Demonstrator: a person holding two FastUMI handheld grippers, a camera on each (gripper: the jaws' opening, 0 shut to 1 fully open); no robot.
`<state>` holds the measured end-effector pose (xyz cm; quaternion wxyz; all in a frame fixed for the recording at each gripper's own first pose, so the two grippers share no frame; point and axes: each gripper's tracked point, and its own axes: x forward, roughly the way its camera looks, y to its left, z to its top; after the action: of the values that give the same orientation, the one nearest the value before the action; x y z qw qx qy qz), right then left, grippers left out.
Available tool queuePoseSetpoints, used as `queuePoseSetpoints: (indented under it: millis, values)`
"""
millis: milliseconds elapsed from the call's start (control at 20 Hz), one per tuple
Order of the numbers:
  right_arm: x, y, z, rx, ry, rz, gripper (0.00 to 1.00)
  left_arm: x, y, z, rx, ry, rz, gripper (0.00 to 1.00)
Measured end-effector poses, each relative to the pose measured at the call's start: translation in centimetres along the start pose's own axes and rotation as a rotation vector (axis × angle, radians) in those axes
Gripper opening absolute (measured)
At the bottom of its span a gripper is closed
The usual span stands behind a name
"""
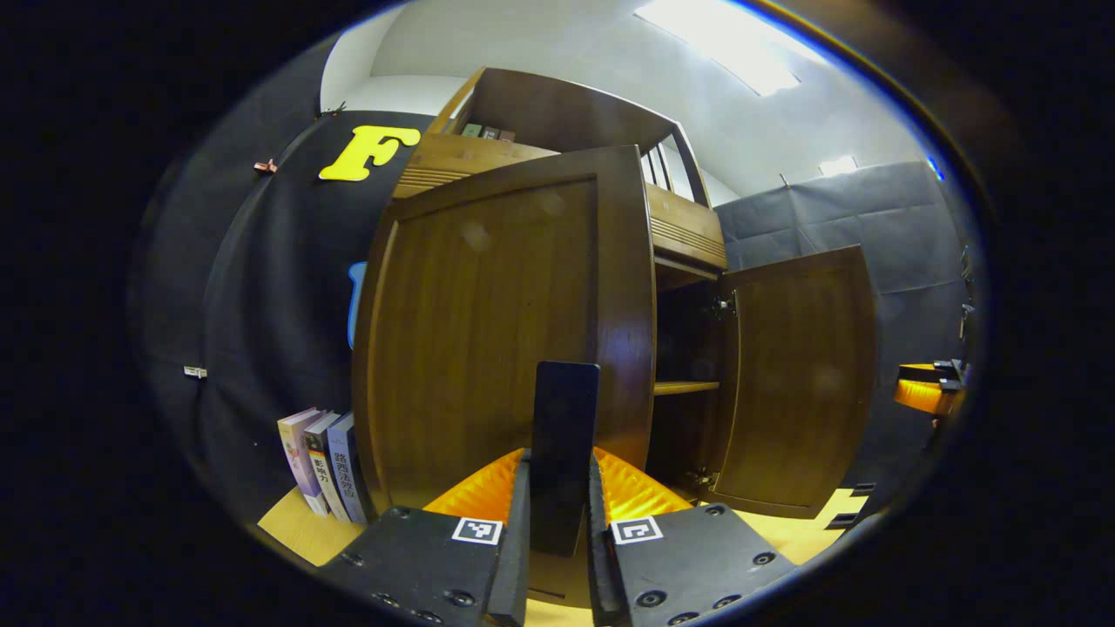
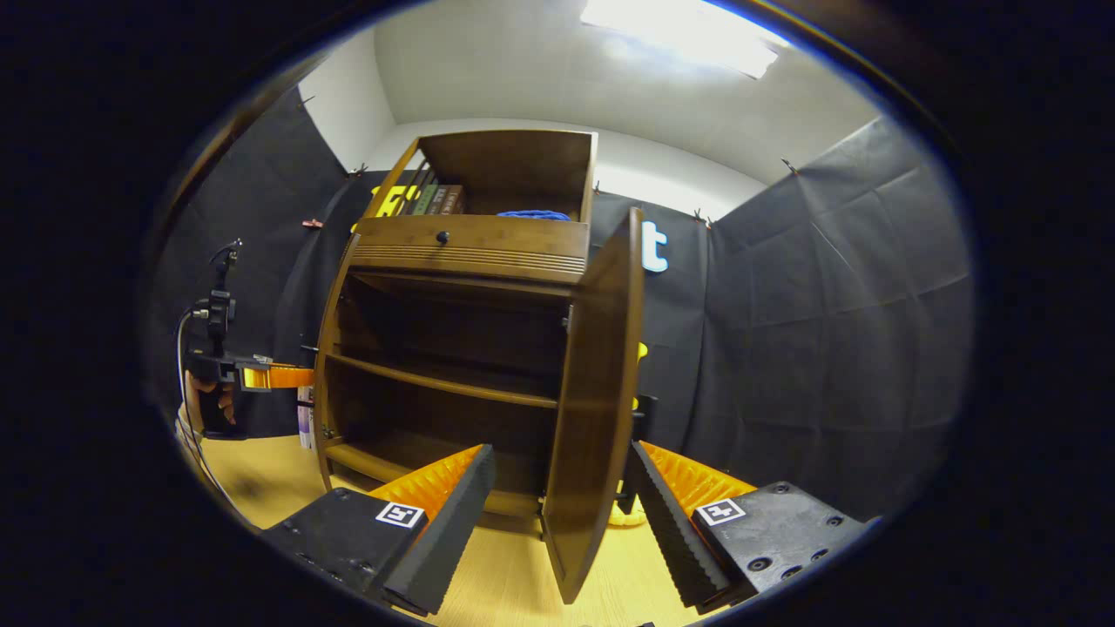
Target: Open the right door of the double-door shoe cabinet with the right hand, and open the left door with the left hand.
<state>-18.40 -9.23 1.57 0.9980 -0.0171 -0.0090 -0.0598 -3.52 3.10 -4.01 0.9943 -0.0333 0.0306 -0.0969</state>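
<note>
The brown shoe cabinet (image 2: 470, 248) stands with both doors swung out. In the left gripper view the left door (image 1: 488, 331) fills the middle, and my left gripper (image 1: 563, 466) is shut on a dark upright handle (image 1: 566, 409) at its edge. To the right, the right door (image 1: 801, 374) hangs wide open, with the right gripper (image 1: 928, 387) small beyond it. In the right gripper view that door (image 2: 597, 392) is seen edge-on between the spread fingers of my right gripper (image 2: 560, 453), which is open; I cannot tell if a finger touches it. The left gripper (image 2: 257, 376), with a hand on it, is at the cabinet's left side.
Inside the cabinet are bare shelves (image 2: 444, 383). Above them is a drawer with a dark knob (image 2: 442, 236) and an open top box holding books and something blue (image 2: 533, 213). Several books (image 1: 318, 466) stand left of the cabinet on the light wooden floor (image 2: 514, 575).
</note>
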Motion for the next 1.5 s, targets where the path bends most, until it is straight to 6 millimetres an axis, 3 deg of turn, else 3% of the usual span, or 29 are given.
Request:
queuePoseSetpoints:
  millis: [150,350,500,750,1150,1250,1500]
  values:
    - [0.9,3.5,1.0,-0.008,-0.03,0.057,0.97,-2.3,1.5,0.3,0.002,0.003,-0.006,0.32]
    - [1.7,6.8,1.8,0.051,-0.057,0.133,0.96,-4.9,3.3,0.6,0.035,0.003,0.019,0.31]
    - [2.4,7.5,1.1,0.072,-0.046,0.155,0.97,-6.0,4.6,0.8,0.048,-0.004,0.041,0.29]
    - [4.6,10.6,-0.6,0.097,0.004,0.206,0.97,-7.7,6.6,1.1,0.079,-0.017,0.094,0.29]
    - [6.8,14.4,-1.4,0.103,0.01,0.283,0.99,-11.3,10.7,1.8,0.089,-0.027,0.227,0.26]
    - [7.6,14.9,-1.5,0.101,0.01,0.297,0.99,-12.4,11.5,2.2,0.091,-0.032,0.26,0.2]
    - [8.2,16.4,-1.6,0.118,0.008,0.349,0.97,-14.6,10.1,2.4,0.076,-0.019,0.252,0.16]
